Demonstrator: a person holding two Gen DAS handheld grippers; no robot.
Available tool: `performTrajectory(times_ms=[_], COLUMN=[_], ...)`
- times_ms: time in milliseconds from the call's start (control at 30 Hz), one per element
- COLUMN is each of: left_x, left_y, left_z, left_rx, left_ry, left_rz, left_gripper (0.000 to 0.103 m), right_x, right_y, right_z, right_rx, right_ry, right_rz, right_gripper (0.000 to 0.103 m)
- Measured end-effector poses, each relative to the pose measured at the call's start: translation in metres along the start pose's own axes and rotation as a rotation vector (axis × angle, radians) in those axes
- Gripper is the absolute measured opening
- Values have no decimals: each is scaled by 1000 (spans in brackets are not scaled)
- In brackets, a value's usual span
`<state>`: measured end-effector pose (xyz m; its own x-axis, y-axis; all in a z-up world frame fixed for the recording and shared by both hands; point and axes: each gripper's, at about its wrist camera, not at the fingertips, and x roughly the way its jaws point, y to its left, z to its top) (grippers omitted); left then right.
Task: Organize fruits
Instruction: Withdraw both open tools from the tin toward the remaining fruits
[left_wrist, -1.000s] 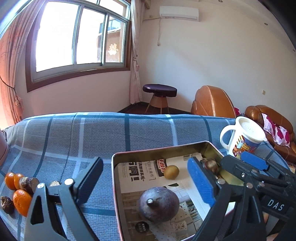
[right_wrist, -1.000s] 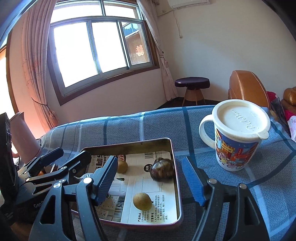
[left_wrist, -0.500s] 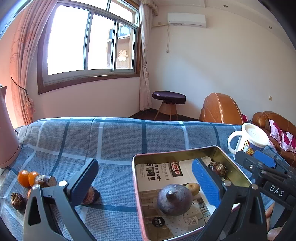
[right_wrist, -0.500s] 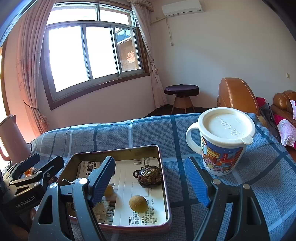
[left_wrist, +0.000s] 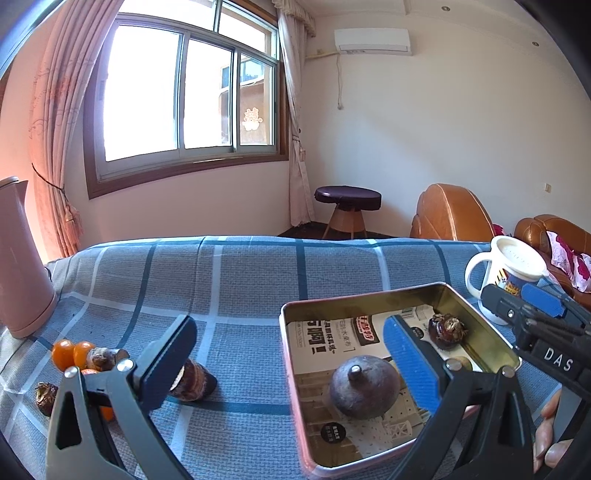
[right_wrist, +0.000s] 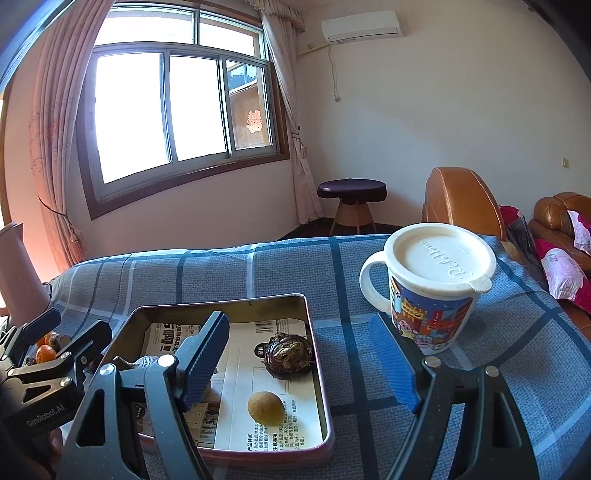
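Nearest the viewer, the left tool stands with its jaws spread wide and nothing between the pads, one finger over the blue checked cloth and the other over the near left part of the metal tray; it is angled a little downward and hovers above the desk without touching any fruit. The right tool is also empty, its jaws parted, one finger above the tray and the other above the cloth in front of the lidded mug, likewise tipped slightly down. Part of a hand shows at the lower right edge of the left wrist view, gripping the right tool's handle. The tray, lined with printed paper, already holds some of the fruit: a large dark purple round fruit in its near part, a small yellow-brown fruit near the front right, and a dark wrinkled fruit further back by the right wall. So the sorting looks partly done. What is left sits on the cloth well to the left of the tray: a dark brown cone-shaped fruit just beyond the left tool's left finger, then a cluster of small orange fruits mixed with brown ones, and another small dark fruit at the near edge of that group. A pink jug stands behind them. With the left tool open on that side, the loose pile seems the likely next target.
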<state>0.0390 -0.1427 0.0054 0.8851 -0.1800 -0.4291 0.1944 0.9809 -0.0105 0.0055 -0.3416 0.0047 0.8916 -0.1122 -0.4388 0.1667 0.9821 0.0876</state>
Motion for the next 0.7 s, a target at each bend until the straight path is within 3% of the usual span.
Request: performTrajectory(times_ms=[200, 433, 700], left_x=[-1, -6, -11], left_y=[1, 6, 5], left_z=[0, -1, -1], left_rx=[2, 1, 30], left_ry=[-1, -27, -46], left_rz=[13, 50, 61], left_gripper=[103, 103, 103], right_x=[-3, -16, -18], right_y=[1, 1, 3], right_z=[-1, -1, -4], right_rx=[-5, -18, 8], right_ry=[-20, -116, -114], right_rz=[-9, -51, -53], right_gripper=[80, 80, 80])
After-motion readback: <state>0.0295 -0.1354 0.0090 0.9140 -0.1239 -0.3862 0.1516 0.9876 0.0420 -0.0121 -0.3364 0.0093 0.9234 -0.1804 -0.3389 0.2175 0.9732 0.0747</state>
